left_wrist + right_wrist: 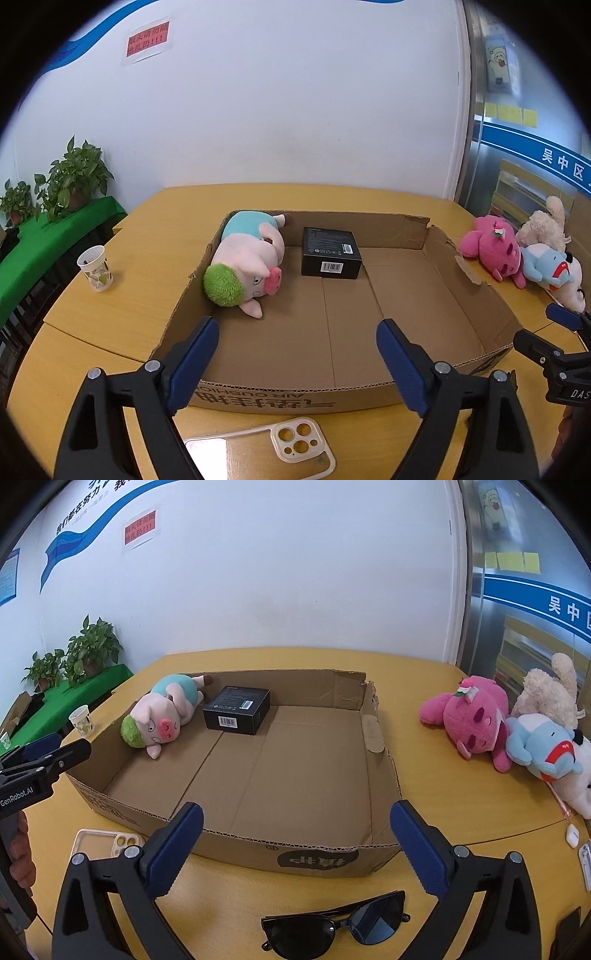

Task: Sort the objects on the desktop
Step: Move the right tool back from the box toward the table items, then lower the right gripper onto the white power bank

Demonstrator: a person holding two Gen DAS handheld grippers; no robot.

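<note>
A: Where do the tools stand?

B: The left tool (297, 363) hangs over the near edge of the cardboard box (461, 280), its blue pads spread wide with nothing between them. The right tool (297, 845) hangs over the box's near wall as well, also spread wide and holding nothing.

A: What lies in the box?

B: A pig plush (247, 264) with green hair lies on its side along the left wall, and a black carton (330, 253) sits just beside it near the far wall.

A: And outside it?

B: On the table (443, 775), a clear phone case (266, 448) lies just in front of the box under the left tool. Dark sunglasses (336, 925) lie in front of the box under the right tool. To the right of the box, a pink plush (471, 720), a blue plush (539, 746) and a cream plush (546, 694) lie huddled together, touching. A paper cup (95, 267) stands on the table left of the box, well apart from it.
</note>
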